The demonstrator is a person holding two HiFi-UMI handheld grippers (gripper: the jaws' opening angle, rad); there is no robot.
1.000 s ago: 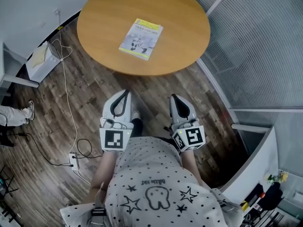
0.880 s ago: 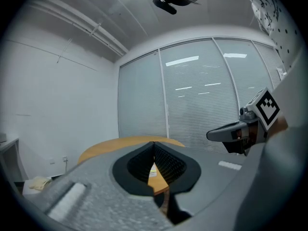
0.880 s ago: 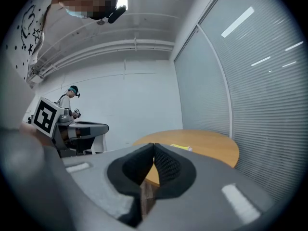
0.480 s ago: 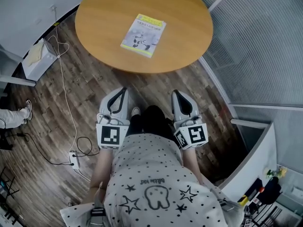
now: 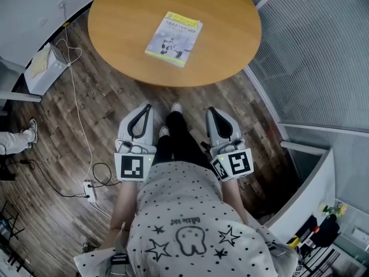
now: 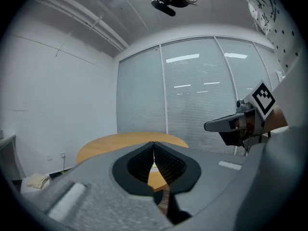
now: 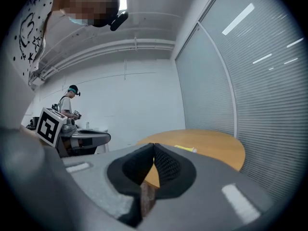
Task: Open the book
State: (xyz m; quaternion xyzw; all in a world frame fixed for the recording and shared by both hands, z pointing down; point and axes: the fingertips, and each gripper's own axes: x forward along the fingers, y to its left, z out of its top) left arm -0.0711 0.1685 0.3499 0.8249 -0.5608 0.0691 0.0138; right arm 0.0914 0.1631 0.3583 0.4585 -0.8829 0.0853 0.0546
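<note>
A closed book (image 5: 173,38) with a pale cover and yellow edge lies flat on the round wooden table (image 5: 219,51), near its middle. In the right gripper view the book (image 7: 185,149) shows as a thin yellow sliver on the tabletop. My left gripper (image 5: 147,107) hangs over the floor short of the table's near edge, jaws shut with nothing between them. My right gripper (image 5: 210,110) is level with it, to its right, also shut and empty. Both point toward the table. In the left gripper view the left gripper (image 6: 153,144) has its tips touching; the right gripper (image 7: 154,145) likewise in its own view.
A dark wood-plank floor (image 5: 109,105) lies between me and the table. A white box (image 5: 41,68) and a trailing white cable (image 5: 81,120) with a power strip sit at left. Ribbed glass partitions (image 5: 311,56) run along the right. Another person (image 7: 70,102) stands far back.
The table and book have drawn slightly nearer and shifted up in the head view as I step forward. Both grippers moved forward with me, still shut.
</note>
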